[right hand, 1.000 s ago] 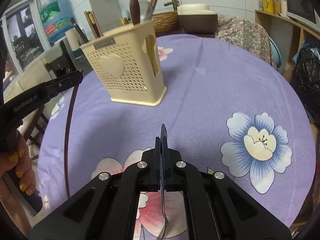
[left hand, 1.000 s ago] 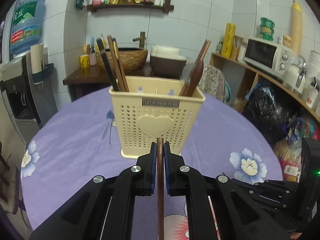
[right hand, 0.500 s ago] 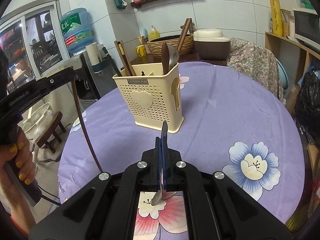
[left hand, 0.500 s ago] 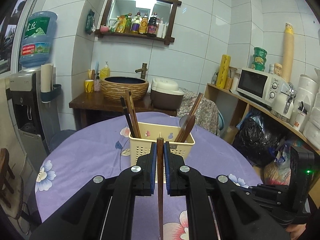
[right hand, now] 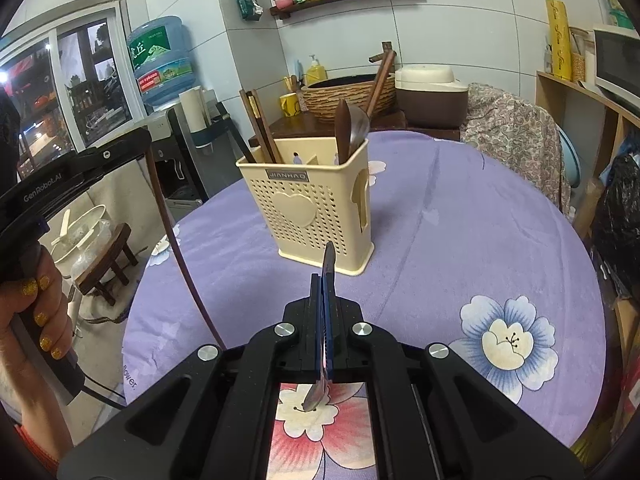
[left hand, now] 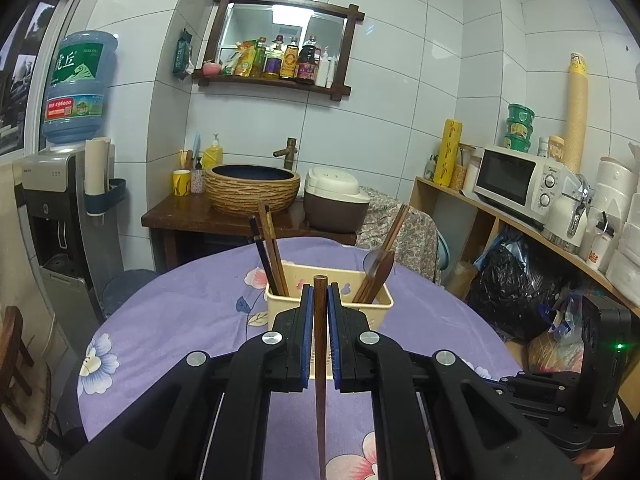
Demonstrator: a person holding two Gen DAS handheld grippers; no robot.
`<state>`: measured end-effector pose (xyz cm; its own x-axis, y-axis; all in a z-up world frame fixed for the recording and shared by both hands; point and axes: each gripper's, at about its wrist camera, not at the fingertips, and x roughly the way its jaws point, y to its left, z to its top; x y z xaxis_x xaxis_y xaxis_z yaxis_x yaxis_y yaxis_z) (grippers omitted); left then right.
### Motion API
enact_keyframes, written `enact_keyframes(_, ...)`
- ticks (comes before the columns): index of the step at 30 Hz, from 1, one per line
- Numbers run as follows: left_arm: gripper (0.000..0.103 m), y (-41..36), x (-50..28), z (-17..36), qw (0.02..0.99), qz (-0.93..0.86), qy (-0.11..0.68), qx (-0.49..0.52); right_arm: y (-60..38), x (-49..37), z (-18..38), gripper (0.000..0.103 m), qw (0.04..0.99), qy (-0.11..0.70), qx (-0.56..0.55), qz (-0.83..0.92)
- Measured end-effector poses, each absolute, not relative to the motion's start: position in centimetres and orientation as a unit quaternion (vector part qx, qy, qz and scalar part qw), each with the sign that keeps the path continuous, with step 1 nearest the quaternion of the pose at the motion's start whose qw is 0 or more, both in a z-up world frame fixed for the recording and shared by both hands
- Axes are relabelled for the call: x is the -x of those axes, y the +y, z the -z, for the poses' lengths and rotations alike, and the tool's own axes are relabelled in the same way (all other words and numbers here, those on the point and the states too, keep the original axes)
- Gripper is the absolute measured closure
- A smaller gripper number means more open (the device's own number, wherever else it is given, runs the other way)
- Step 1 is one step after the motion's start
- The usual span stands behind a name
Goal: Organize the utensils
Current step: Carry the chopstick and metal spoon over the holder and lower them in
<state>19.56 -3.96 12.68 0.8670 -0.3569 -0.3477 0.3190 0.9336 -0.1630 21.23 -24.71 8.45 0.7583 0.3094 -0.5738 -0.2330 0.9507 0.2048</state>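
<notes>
A cream perforated utensil holder (right hand: 316, 208) stands on the round purple flowered table (right hand: 460, 216), with dark chopsticks (right hand: 260, 128) at its left and wooden and metal spoons (right hand: 352, 124) at its right. My left gripper (left hand: 320, 292) is shut on a dark wooden chopstick (left hand: 320, 360) that hangs down below it; the holder (left hand: 376, 300) lies just beyond the fingertips. In the right wrist view that gripper (right hand: 138, 148) and its chopstick (right hand: 180, 248) appear at the left, held by a hand (right hand: 32, 320). My right gripper (right hand: 324, 280) is shut on a metal spoon (right hand: 318, 392), handle pointing toward the holder.
Behind the table stand a dark wooden counter (left hand: 192, 216) with a woven basin (left hand: 252, 188), a rice cooker (left hand: 336, 200) and a cloth-draped chair (left hand: 404, 224). A water dispenser (left hand: 60, 200) is at left, a shelf with a microwave (left hand: 516, 180) at right, a small stool (right hand: 104, 256) beside the table.
Both grippers have risen above the table with their utensils still gripped. The holder now sits lower and smaller in both views, and more of the room shows.
</notes>
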Motion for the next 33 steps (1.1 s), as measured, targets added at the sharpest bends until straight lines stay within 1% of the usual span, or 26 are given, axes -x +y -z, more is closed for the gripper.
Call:
enact_keyframes(3, 0.095, -3.9, -20.0, -14.4, 0.966, 0.18, 0.179, 0.05, -24.3, -21.7, -10.6, 0.101, 0.939, 0.302, -0.057, -0.156)
enact_keyframes(6, 0.095, -4.0, -20.6, -17.4, 0.971, 0.179, 0.155, 0.044, -23.6, -22.3, -13.9, 0.101, 0.948, 0.27, -0.044, -0.161)
enact_keyframes(13, 0.095, -3.4, -24.6, -24.0, 0.976, 0.172, 0.11, 0.069, -20.8, -25.0, -22.2, 0.101, 0.974, 0.169, 0.005, -0.149)
enact_keyframes(17, 0.095, -3.4, -26.3, -25.6, 0.982, 0.153, 0.087, 0.075, -19.4, -27.4, -24.0, 0.101, 0.982, 0.142, 0.038, -0.123)
enact_keyframes(21, 0.095, -3.7, -28.3, -25.0, 0.984, 0.135, 0.08, 0.078, -18.3, -29.8, -23.4, 0.101, 0.983, 0.136, 0.069, -0.101)
enact_keyframes(27, 0.095, -4.9, -30.2, -21.3, 0.986, 0.126, 0.087, 0.067, -17.7, -32.5, -18.7, 0.101, 0.98, 0.164, 0.074, -0.084)
enact_keyframes(33, 0.095, -5.2, -30.9, -16.6, 0.981, 0.131, 0.127, 0.06, -17.7, -33.0, -14.6, 0.101, 0.975, 0.193, 0.07, -0.087)
